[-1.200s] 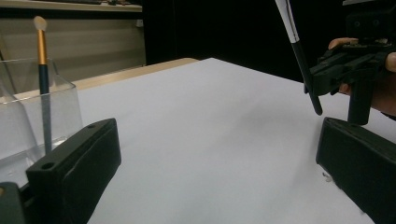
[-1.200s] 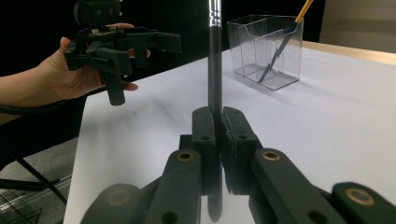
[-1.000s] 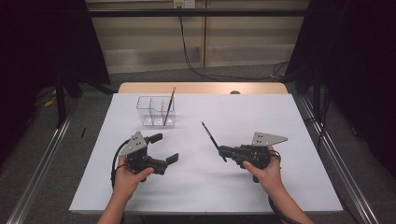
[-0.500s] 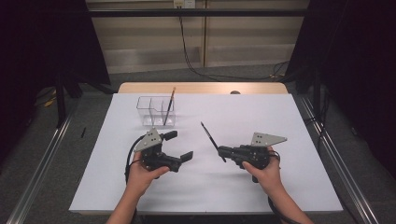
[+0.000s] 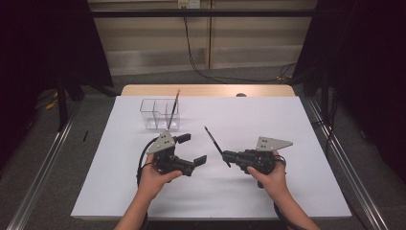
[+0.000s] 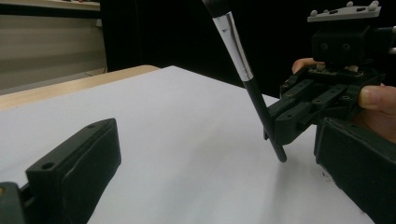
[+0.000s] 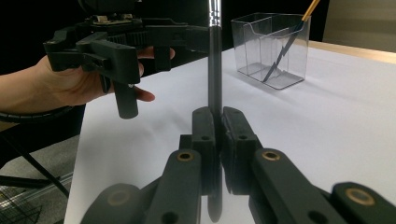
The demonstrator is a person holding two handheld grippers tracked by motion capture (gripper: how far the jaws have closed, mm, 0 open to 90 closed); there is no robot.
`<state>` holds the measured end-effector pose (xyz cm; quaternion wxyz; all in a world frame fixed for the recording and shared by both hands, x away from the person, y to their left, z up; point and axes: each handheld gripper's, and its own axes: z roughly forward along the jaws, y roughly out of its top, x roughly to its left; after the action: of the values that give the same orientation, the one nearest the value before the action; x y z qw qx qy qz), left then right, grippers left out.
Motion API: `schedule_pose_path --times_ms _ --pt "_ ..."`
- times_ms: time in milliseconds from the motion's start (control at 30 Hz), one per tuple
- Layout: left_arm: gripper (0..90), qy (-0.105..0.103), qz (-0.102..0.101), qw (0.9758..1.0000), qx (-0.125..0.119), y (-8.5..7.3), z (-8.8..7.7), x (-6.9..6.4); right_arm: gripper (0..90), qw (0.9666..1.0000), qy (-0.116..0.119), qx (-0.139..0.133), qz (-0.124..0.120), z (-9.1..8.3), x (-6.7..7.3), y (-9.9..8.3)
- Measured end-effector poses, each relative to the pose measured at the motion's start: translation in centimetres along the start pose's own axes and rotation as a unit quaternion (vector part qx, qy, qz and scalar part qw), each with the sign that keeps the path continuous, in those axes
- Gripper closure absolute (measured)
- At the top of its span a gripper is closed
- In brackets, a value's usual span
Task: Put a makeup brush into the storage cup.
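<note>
Two grippers over white table (image 5: pixel 287 191), high view: right gripper (image 5: pixel 225 156) clamped on thin black brush (image 5: pixel 213 139), slanting up and away; left gripper (image 5: pixel 192 148) gaping, empty, just beside. Clear holder (image 5: pixel 160 114) behind, second brush (image 5: pixel 173 109) inside.

Left gripper view: brush (image 6: pixel 243 74) pinched low on handle, silver ferrule (image 6: pixel 232 42) above. Probably light, stiff, slick; best taken on bare handle between clamp and ferrule.

Right gripper view: pads (image 7: pixel 205 126) tight on upright handle (image 7: pixel 215 70).
</note>
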<state>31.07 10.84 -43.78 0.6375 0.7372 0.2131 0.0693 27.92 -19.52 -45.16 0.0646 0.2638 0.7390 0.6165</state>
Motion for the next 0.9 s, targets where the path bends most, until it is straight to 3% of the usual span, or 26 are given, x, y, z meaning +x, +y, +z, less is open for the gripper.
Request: schedule_pose_path --times_ms 667,900 --pt "3.6 -0.020 0.002 0.9998 -0.002 0.5 1.7 -0.5 84.2 1.0000 0.002 0.004 -0.007 0.3 0.2 -0.2" --pt "13.6 -0.042 0.004 0.9991 -0.008 0.5 2.3 -0.7 84.2 1.0000 0.003 0.004 -0.007 0.4 0.2 -0.3"
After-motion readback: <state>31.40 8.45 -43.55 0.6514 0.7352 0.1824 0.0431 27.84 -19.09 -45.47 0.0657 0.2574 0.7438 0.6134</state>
